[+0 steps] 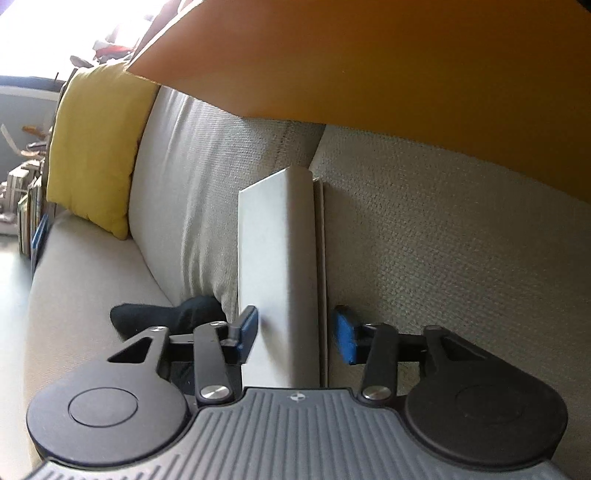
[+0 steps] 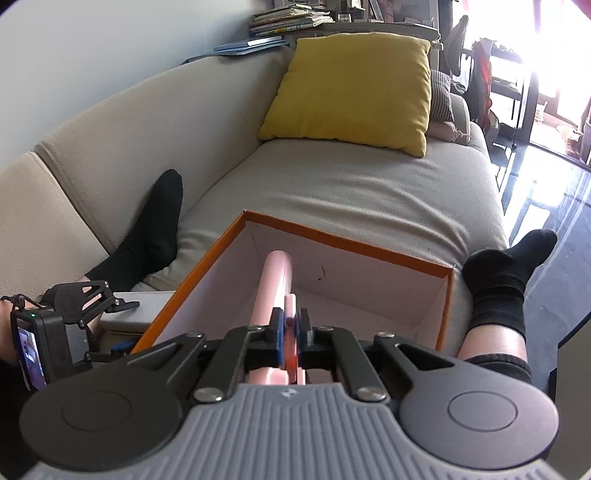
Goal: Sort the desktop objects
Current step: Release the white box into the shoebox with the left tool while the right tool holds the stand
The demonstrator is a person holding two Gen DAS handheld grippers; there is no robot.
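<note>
My left gripper (image 1: pixel 293 334) straddles a white box (image 1: pixel 280 266) that stands against the beige sofa back; its blue pads (image 1: pixel 248 330) are beside the box's sides, the right pad slightly apart. The orange box wall (image 1: pixel 369 66) looms above. In the right wrist view my right gripper (image 2: pixel 291 334) is shut on a pink tube-shaped object (image 2: pixel 277 288), held over the open orange box (image 2: pixel 369 288) with a white inside. The left gripper (image 2: pixel 110 306) and the white box (image 2: pixel 140 306) show left of the orange box.
A yellow cushion (image 2: pixel 354 92) leans on the beige sofa (image 2: pixel 332 184). The person's legs in black socks (image 2: pixel 155 229) lie either side of the orange box, the other one (image 2: pixel 506 273) at right. Books (image 2: pixel 288 18) stack behind the sofa. Dark floor (image 2: pixel 561 229) lies right.
</note>
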